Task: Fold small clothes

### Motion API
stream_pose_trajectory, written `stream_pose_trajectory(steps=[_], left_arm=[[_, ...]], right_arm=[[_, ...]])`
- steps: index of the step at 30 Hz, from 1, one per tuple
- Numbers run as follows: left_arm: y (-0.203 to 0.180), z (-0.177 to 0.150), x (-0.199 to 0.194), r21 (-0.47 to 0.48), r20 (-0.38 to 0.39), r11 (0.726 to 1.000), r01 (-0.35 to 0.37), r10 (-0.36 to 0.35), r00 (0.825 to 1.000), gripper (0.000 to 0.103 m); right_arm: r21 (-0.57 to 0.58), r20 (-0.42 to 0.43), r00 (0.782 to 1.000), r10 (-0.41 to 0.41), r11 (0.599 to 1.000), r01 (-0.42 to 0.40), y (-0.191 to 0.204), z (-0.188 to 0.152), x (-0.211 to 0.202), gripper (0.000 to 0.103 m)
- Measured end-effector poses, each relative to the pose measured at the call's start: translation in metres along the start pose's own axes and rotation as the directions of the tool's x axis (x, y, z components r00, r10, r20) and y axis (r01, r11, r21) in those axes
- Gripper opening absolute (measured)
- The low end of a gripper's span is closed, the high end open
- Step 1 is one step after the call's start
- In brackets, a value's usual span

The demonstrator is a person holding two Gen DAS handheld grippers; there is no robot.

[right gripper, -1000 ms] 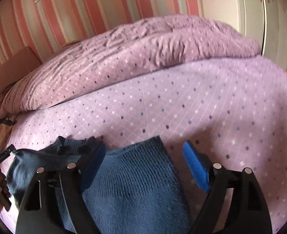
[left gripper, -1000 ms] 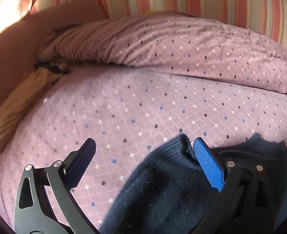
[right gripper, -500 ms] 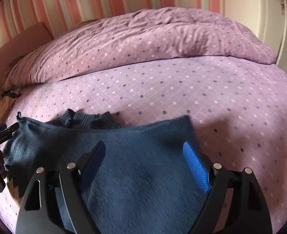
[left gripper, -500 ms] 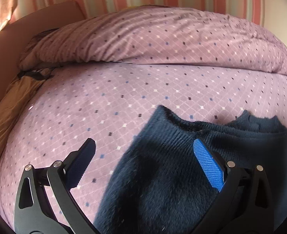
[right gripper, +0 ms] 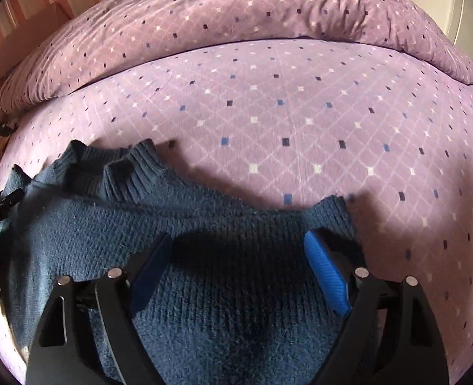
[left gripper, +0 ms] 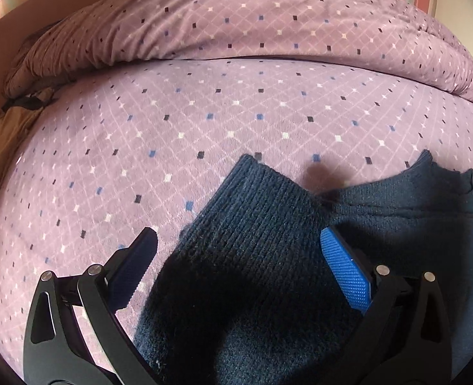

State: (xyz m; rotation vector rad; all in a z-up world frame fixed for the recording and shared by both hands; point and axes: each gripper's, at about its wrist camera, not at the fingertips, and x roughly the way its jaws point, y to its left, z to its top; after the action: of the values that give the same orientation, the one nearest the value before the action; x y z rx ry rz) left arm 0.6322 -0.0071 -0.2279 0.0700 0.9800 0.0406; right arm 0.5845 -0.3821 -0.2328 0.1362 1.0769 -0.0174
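Purple bedspread (left gripper: 204, 122) under navy sweater (right gripper: 204, 231); your left gripper (left gripper: 236, 250) and right gripper (right gripper: 236, 250) both spread wide, pinching nothing.

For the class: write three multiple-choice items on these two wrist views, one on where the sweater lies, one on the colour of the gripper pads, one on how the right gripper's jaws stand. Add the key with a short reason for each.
1. Where does the sweater lie?
A. on the bedspread
B. on a wooden floor
C. on a hanger

2. What colour is the lit pad of the left gripper?
A. red
B. blue
C. yellow

3. How do the jaws of the right gripper stand?
A. shut tight with nothing between
B. wide apart over the knit
C. clamped on a pillow

Key: 1 A, the knit spreads over the purple dotted cover; 2 B, the ribbed pad shows bright blue; 3 B, the pads stand clear of each other with sweater between.
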Motion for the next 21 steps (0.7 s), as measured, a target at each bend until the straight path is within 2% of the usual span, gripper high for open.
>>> stream_pose_trajectory(steps=[3, 5, 8, 10, 11, 12, 14, 18, 20, 21], left_arm=[[0.0, 0.002, -0.017, -0.008, 0.037, 1.0, 0.017, -0.017, 0.999, 0.1], [0.001, -0.001, -0.042, -0.011, 0.081, 0.999, 0.05, -0.049, 0.995, 0.1], [0.002, -0.014, -0.085, -0.001, 0.168, 0.998, 0.067, -0.066, 0.984, 0.1], [0.001, -0.036, -0.12, 0.009, 0.24, 0.999, 0.051, -0.052, 0.969, 0.1], [0.001, -0.048, -0.135, 0.005, 0.268, 0.999, 0.051, -0.051, 0.962, 0.1], [0.001, -0.066, -0.152, 0.001, 0.301, 0.998, 0.057, -0.055, 0.952, 0.1], [-0.001, -0.095, -0.172, -0.005, 0.34, 0.999, 0.043, -0.039, 0.939, 0.1], [-0.02, -0.166, -0.195, 0.007, 0.383, 1.0, 0.016, -0.018, 0.924, 0.1], [-0.031, -0.188, -0.195, 0.024, 0.374, 1.0, 0.017, -0.024, 0.927, 0.1], [-0.039, -0.199, -0.193, 0.033, 0.353, 0.999, 0.02, -0.03, 0.935, 0.1]], right_arm=[[-0.008, 0.037, 0.999, -0.025, 1.0, 0.025, 0.005, 0.0, -0.015, 0.085], [-0.008, 0.106, 0.994, -0.029, 1.0, 0.03, 0.01, -0.005, -0.043, 0.085], [-0.049, 0.224, 0.974, -0.033, 0.998, 0.045, 0.027, -0.029, -0.097, 0.085], [-0.064, 0.307, 0.951, -0.038, 0.996, 0.06, 0.041, -0.06, -0.137, 0.085], [-0.064, 0.327, 0.944, -0.039, 0.996, 0.063, 0.044, -0.07, -0.148, 0.086], [-0.063, 0.348, 0.936, -0.043, 0.996, 0.07, 0.049, -0.084, -0.159, 0.091], [-0.052, 0.388, 0.92, -0.06, 0.995, 0.087, 0.061, -0.12, -0.179, 0.091], [-0.054, 0.395, 0.917, -0.062, 0.994, 0.091, 0.082, -0.172, -0.186, 0.091], [-0.063, 0.366, 0.928, -0.073, 0.993, 0.103, 0.093, -0.194, -0.176, 0.091], [-0.06, 0.354, 0.932, -0.074, 0.993, 0.101, 0.096, -0.2, -0.172, 0.091]])
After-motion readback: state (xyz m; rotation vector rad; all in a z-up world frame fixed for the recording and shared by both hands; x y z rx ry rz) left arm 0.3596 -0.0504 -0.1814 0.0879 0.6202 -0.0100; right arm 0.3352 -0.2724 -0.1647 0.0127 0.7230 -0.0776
